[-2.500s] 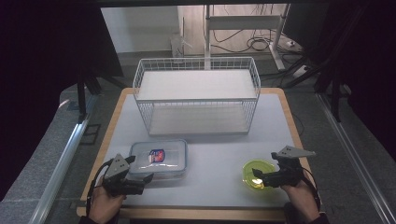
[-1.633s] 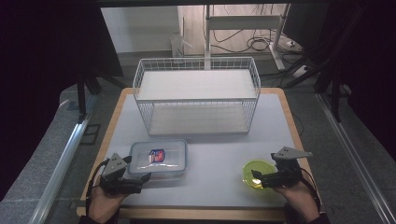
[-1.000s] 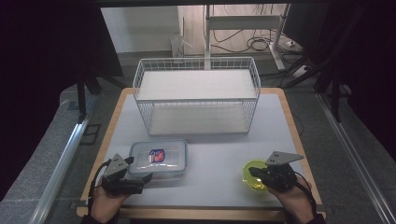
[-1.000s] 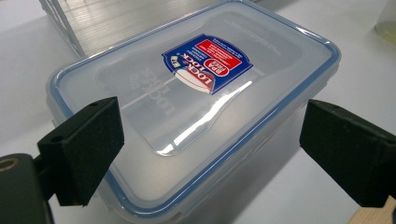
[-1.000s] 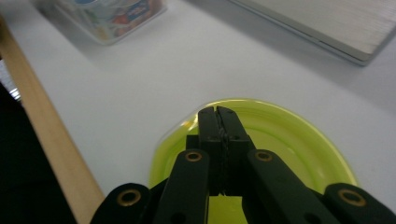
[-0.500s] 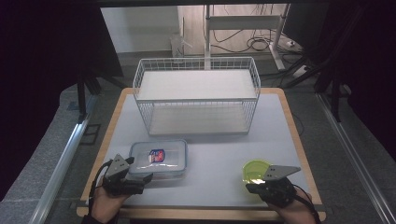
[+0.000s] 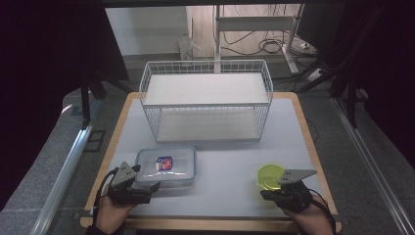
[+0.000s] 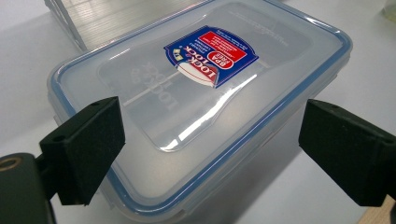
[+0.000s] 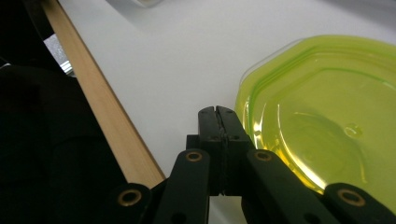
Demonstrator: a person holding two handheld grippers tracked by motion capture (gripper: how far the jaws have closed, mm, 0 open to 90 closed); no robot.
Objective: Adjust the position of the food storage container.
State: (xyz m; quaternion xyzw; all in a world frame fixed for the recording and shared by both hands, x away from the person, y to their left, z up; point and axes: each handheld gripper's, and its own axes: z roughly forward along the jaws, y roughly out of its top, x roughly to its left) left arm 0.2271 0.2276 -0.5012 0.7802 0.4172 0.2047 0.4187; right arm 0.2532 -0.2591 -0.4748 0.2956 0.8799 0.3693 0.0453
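A clear plastic box with a blue-rimmed lid and a red and blue label lies flat at the table's front left. My left gripper sits at its near edge. In the left gripper view this gripper is open, its two pads standing wide on either side of the box's near corner without touching it. A round yellow-green container lies at the front right. My right gripper is just in front of it, shut with nothing between its jaws, the tip beside the green rim.
A white wire basket stands at the back middle of the white table top. The wooden front edge runs close under the right gripper. Dark floor, rails and cables surround the table.
The right gripper has slid from the green container's right side toward the table's front edge and turned a little. The left gripper and the box have stayed put.
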